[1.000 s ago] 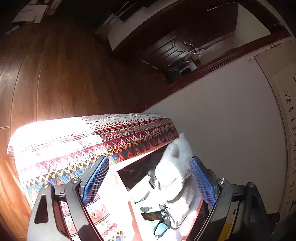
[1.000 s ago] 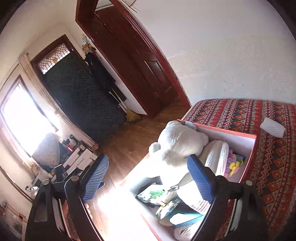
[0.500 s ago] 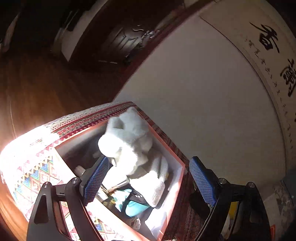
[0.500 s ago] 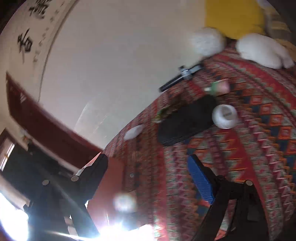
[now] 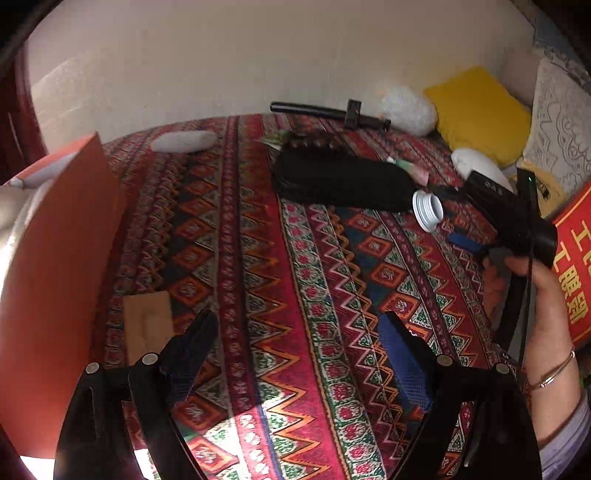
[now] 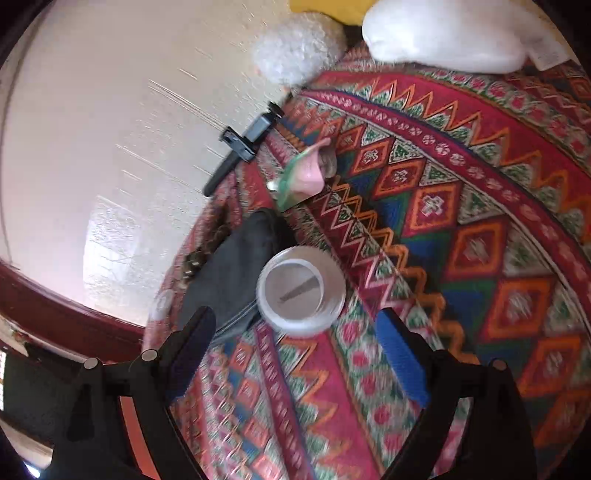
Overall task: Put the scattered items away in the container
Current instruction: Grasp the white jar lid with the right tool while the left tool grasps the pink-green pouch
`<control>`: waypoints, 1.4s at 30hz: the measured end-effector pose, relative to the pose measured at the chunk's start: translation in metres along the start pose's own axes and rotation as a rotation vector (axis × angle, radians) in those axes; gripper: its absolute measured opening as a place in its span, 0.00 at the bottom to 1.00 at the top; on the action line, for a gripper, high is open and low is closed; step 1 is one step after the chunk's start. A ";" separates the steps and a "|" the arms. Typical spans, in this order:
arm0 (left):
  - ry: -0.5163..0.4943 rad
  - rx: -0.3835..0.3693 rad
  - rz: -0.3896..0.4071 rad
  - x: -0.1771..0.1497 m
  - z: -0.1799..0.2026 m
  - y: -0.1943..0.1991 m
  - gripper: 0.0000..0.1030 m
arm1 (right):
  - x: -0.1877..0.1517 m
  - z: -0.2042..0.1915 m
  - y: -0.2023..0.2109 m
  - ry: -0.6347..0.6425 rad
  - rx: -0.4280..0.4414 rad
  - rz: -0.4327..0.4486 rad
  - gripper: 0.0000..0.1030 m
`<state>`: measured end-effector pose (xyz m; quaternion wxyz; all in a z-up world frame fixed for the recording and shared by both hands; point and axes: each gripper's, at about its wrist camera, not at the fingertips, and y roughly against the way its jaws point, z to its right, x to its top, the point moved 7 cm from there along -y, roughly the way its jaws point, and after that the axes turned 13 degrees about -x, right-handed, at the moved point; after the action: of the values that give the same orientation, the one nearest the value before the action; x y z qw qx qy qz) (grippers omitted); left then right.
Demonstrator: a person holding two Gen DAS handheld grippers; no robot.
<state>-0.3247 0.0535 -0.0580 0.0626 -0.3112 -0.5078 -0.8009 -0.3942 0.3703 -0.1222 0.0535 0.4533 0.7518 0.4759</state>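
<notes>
Jaws of my left gripper (image 5: 299, 354) stand wide apart with nothing between them, only the patterned red bedspread (image 5: 295, 258) below. Jaws of my right gripper (image 6: 295, 350) are likewise spread and empty; just beyond them, at the middle of the right wrist frame, an open white jar (image 6: 301, 291) lies on the spread, its mouth facing me.

From the left wrist, that same jar (image 5: 427, 210) sits right of centre, touching the end of a long black pouch (image 5: 340, 181). My right gripper shows there too (image 5: 476, 236), at the right edge, held by a hand (image 5: 543, 295) with a thin bracelet at the wrist. A tan flat pad (image 5: 147, 328) lies lower left, just beside the orange container (image 5: 55, 258), whose wall fills the left edge. A small white bundle (image 5: 184, 141) rests upper left near the wall.

Farther out, a pink and green item (image 6: 303, 173) lies above the pouch in the right wrist frame. A black rod with a clamp (image 6: 240, 146) lies against the pale wall. A fuzzy white ball (image 6: 299, 48) and a white pillow (image 6: 443, 33) sit along the top edge. A yellow cushion (image 5: 480, 110) shows at the upper right of the left wrist frame.
</notes>
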 end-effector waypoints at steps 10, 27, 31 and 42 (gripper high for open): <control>-0.120 -0.043 0.011 0.105 0.100 -0.083 0.86 | 0.040 0.044 0.054 -0.353 0.294 0.052 0.52; -0.234 -0.020 -0.288 0.201 0.153 -0.315 1.00 | 0.091 0.053 0.145 -0.403 0.495 0.198 0.52; -0.173 -0.073 -0.259 0.201 0.157 -0.300 0.79 | 0.089 0.056 0.136 -0.434 0.507 0.161 0.52; -0.094 -0.314 -0.012 0.172 0.151 -0.080 0.04 | 0.080 0.043 0.197 -0.393 0.553 0.290 0.52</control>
<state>-0.4296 0.2573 0.0202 -0.0152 -0.3512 -0.3805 -0.8554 -0.2948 0.4845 0.0332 0.0044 0.6353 0.7553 0.1609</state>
